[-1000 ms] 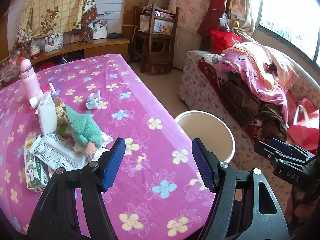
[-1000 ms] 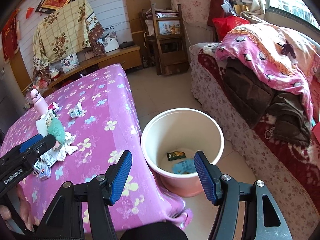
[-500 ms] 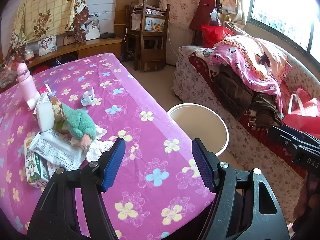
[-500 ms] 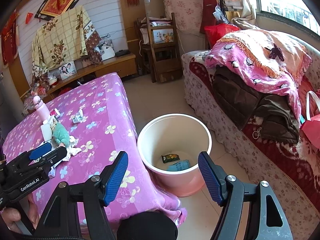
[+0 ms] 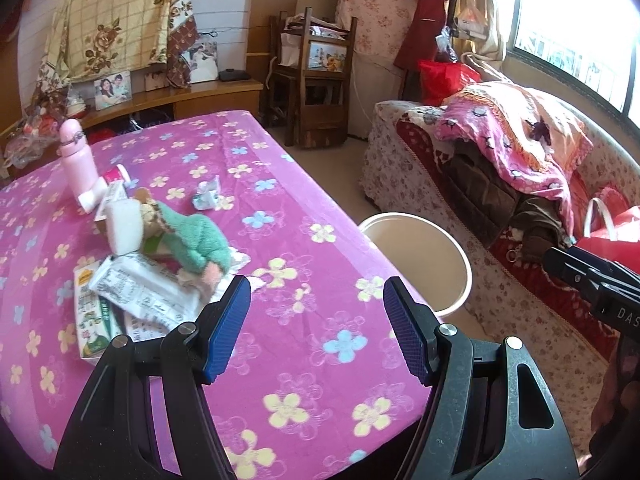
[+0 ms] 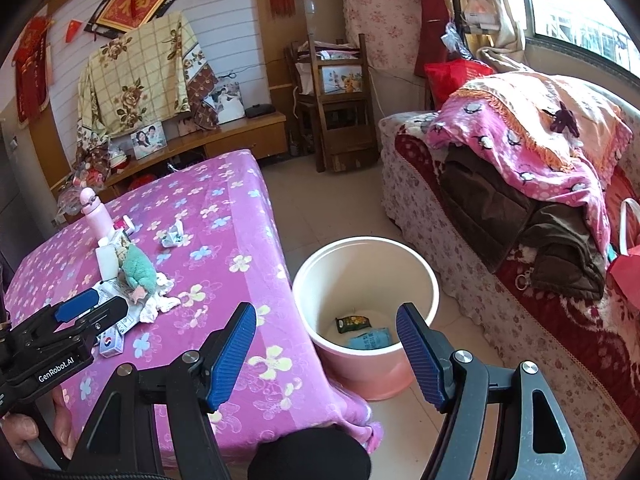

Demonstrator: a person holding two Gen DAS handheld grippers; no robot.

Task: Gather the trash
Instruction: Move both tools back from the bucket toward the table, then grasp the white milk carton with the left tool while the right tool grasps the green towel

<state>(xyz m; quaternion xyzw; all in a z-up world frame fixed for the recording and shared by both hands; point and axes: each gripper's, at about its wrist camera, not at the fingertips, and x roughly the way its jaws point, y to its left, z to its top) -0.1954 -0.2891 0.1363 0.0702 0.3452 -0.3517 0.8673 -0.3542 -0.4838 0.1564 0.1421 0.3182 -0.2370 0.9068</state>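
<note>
On the pink flowered tablecloth lie a crumpled wrapper, a white printed packet, a green carton and tissue under a green plush toy. My left gripper hovers open over the table's near right part, just right of that pile, with nothing between its pads. My right gripper is open and empty above the near rim of the pink bin, which stands on the floor by the table's corner. A green packet and a blue packet lie in it.
A pink bottle and a white block stand on the table behind the toy. A sofa piled with blankets and clothes runs along the right. A wooden chair and a low cabinet stand at the back.
The right jaws have spread a little wider and that gripper has lifted, so the bin looks smaller. The left gripper has shifted slightly across the table, jaws unchanged.
</note>
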